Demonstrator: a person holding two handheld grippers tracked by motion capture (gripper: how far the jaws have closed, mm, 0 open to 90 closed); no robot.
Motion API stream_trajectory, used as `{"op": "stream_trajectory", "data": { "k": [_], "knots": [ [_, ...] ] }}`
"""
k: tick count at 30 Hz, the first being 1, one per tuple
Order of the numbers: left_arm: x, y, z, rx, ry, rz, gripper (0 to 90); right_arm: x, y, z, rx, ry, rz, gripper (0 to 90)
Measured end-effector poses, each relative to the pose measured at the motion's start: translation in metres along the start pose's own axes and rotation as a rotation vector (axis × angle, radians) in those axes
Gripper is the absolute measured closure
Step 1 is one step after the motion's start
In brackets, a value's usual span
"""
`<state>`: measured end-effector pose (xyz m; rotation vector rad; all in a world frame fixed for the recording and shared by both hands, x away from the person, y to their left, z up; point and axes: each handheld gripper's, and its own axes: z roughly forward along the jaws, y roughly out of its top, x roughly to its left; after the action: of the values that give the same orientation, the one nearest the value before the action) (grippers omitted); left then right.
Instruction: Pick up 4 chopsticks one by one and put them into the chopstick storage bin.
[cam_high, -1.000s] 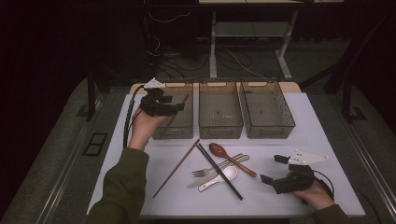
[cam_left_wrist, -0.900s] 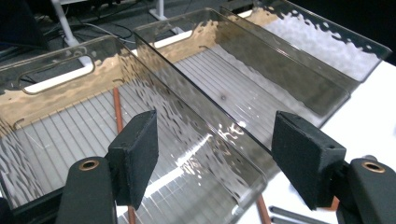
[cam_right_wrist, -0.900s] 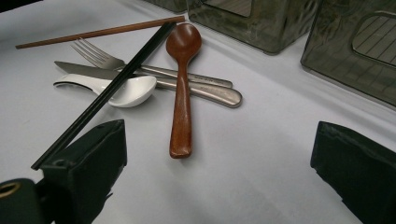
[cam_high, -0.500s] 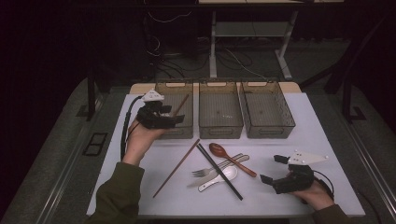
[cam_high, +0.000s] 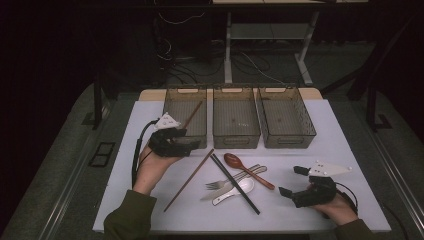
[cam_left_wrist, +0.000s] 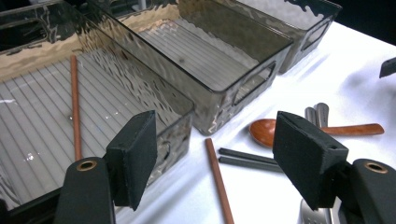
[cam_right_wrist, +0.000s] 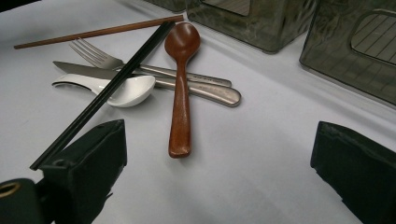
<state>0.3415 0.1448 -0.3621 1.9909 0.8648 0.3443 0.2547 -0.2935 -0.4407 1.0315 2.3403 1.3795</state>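
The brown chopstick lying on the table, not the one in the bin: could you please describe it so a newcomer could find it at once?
Start at the left bin of the three smoky plastic bins on the white table. Just in front of it a thin brown chopstick lies slantwise, alone at the left edge of the cutlery pile. Its neighbours, the black chopsticks, are darker and paired.

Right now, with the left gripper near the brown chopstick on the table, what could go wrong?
1. The brown chopstick touches the black chopsticks at its far end; lifting it may shift them.
2. The open left gripper hangs close to the left bin; its jaws could bump the wall.
3. The wooden spoon, fork and white spoon overlap, so one may drag the others.
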Motion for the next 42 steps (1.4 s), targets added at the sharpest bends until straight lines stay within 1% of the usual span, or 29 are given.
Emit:
{"op": "stream_trajectory", "data": {
  "k": [1,5,7,9,12,18,19,20,23,25,26,27,32,35,36,41,42],
  "knots": [
    [-0.001,-0.002,0.0,0.009,-0.001,0.004,29.7,0.0,0.0,0.0,-0.001,0.001,-0.002,3.2],
    [-0.007,-0.012,0.0,0.018,-0.002,0.008,29.6,-0.001,0.0,0.0,0.001,-0.001,0.0,3.2],
    [-0.01,-0.017,0.0,0.027,0.002,0.019,29.6,0.0,0.0,0.0,-0.001,0.0,-0.001,3.2],
    [-0.011,-0.022,-0.001,0.023,0.003,0.02,30.0,0.0,0.0,0.0,-0.001,-0.001,-0.002,3.2],
    [-0.014,-0.03,-0.001,0.025,0.009,0.018,31.5,0.0,0.0,-0.001,-0.002,-0.001,-0.001,3.2],
    [-0.02,-0.045,0.0,0.053,0.004,0.018,35.9,0.0,0.0,-0.001,-0.004,-0.005,0.0,3.2],
    [-0.022,-0.048,0.001,0.054,0.003,0.01,37.2,0.0,0.0,-0.001,-0.003,-0.005,0.001,3.2],
    [-0.022,-0.05,0.001,0.064,0.001,0.013,38.0,0.0,0.0,-0.001,-0.006,-0.006,0.002,3.2],
    [-0.024,-0.056,0.004,0.072,0.004,0.012,42.6,0.0,0.0,-0.001,-0.005,-0.008,-0.002,3.1],
    [-0.025,-0.059,0.008,0.093,0.012,0.008,47.9,0.0,-0.001,0.0,-0.003,-0.008,-0.001,3.2],
    [-0.026,-0.06,0.011,0.101,0.018,0.005,48.6,0.0,-0.001,0.0,-0.002,-0.009,-0.003,3.2],
    [-0.025,-0.061,0.012,0.12,0.023,0.019,50.1,0.0,-0.001,0.0,-0.001,-0.009,-0.004,3.2],
    [-0.023,-0.067,0.019,0.151,0.022,-0.001,61.0,0.0,-0.001,0.0,0.001,-0.013,-0.008,3.2],
    [-0.021,-0.069,0.021,0.16,0.019,-0.014,65.7,0.0,-0.001,0.001,0.003,-0.014,-0.009,3.2],
    [-0.021,-0.07,0.022,0.158,0.021,-0.019,67.0,0.0,-0.001,0.001,0.004,-0.015,-0.008,3.2],
    [-0.022,-0.073,0.028,0.188,0.014,-0.036,71.9,0.0,-0.001,0.002,0.006,-0.014,-0.008,3.2],
    [-0.023,-0.074,0.029,0.2,0.013,-0.025,72.2,0.0,-0.001,0.001,0.006,-0.014,-0.007,3.2]
  ]
}}
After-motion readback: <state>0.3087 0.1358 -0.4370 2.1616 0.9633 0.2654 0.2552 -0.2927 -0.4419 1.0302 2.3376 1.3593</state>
